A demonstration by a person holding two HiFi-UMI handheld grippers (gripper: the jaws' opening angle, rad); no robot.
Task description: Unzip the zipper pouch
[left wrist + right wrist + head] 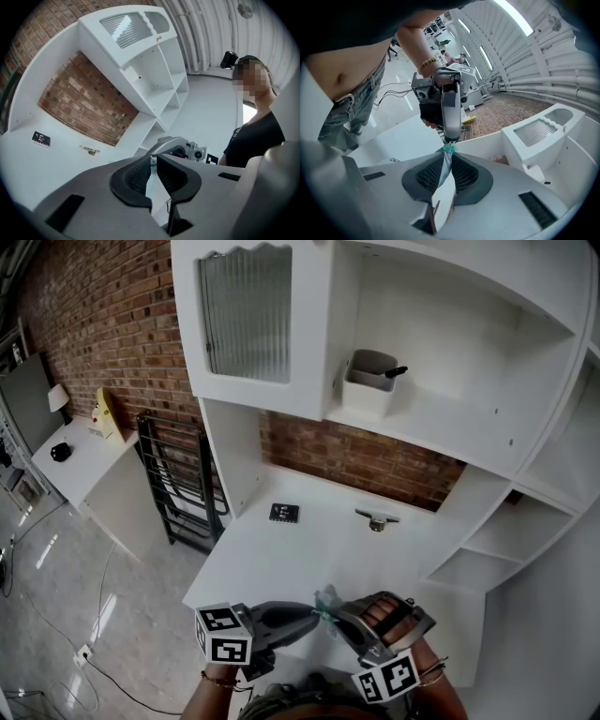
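Note:
The zipper pouch [446, 171] is a thin clear sleeve with a teal end [449, 149], held in the air over the front of the white desk [281, 563]. My right gripper [449, 155] is shut on it, the clear film pinched flat between its ribbed pads. From the opposite side my left gripper [451, 137] meets the teal end tip to tip; its pads [140, 171] stand almost together on a sliver of the pouch [151, 161]. In the head view the left gripper [317, 615] and right gripper [336, 621] face each other with the pouch [326, 600] between them.
A white shelf unit rises behind the desk, with a white bin [368, 382] on its shelf. On the desk lie a black marker card [284, 513] and a small metal piece [377, 519]. A black rack [178, 486] stands at the left against the brick wall.

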